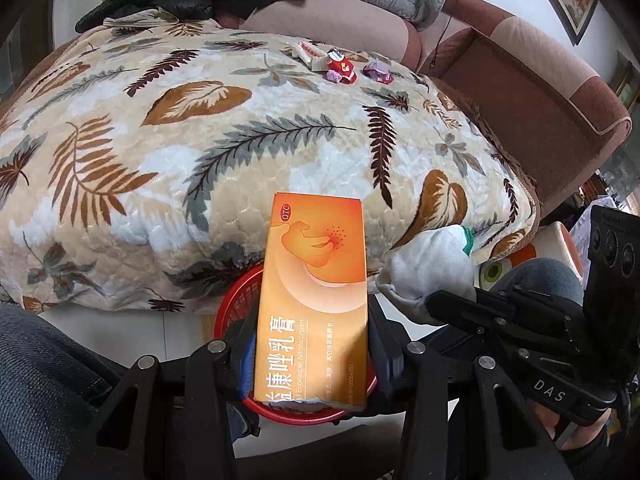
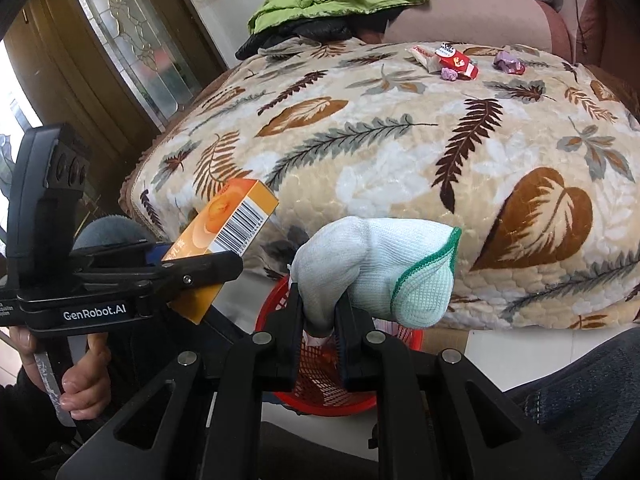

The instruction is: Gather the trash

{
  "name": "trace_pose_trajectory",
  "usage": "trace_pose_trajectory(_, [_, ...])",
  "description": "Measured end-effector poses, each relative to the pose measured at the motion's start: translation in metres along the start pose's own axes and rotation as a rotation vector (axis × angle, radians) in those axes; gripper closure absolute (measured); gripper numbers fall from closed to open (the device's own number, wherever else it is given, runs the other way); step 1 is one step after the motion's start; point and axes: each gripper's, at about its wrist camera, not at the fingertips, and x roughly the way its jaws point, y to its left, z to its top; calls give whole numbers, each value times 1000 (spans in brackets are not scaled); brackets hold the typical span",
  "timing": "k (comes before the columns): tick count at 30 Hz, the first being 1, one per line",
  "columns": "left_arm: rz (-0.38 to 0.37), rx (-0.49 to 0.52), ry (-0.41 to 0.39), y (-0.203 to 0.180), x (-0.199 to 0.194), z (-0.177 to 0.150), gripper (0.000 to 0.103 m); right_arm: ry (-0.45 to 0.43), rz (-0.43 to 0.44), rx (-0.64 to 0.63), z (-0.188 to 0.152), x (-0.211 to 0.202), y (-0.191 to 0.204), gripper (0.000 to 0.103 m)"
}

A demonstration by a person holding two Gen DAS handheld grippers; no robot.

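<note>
Both wrist views close, facing blanket [image 1: 200, 140], sharing basket [image 2: 304, 364].

orange box [image 1: 316, 300] marked "otc" and "econazole nitrate cream", left hand-held gripper [image 2: 200, 268] body "genrobot.ai", right hand-held gripper [image 1: 444, 304] perhaps "das"

Glossy orange cardboard box [image 1: 316, 300]; knitted white cotton glove [image 2: 372, 268]; red plastic mesh basket [image 2: 332, 364]; plush quilted leaf-print blanket [image 1: 200, 152]; matt black plastic jaws.
</note>
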Motion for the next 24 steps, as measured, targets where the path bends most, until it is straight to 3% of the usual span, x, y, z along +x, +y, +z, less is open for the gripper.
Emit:
trace_pose_trajectory(11, [7, 8, 29, -2, 7, -3, 54, 37, -19, 0, -3, 9, -1, 86])
trace_pose_trajectory(14, [1, 5, 42, -2, 10, -4, 54, 37, -21, 31, -3, 9, -6, 70])
trace_pose_trajectory(18, [16, -16, 44, 2, 12, -3, 43, 13, 9, 72, 0, 4, -14, 64])
trace_pose_trajectory(24, [1, -51, 35, 8, 9, -1, 37, -32, 18, 115, 6, -9, -22, 63])
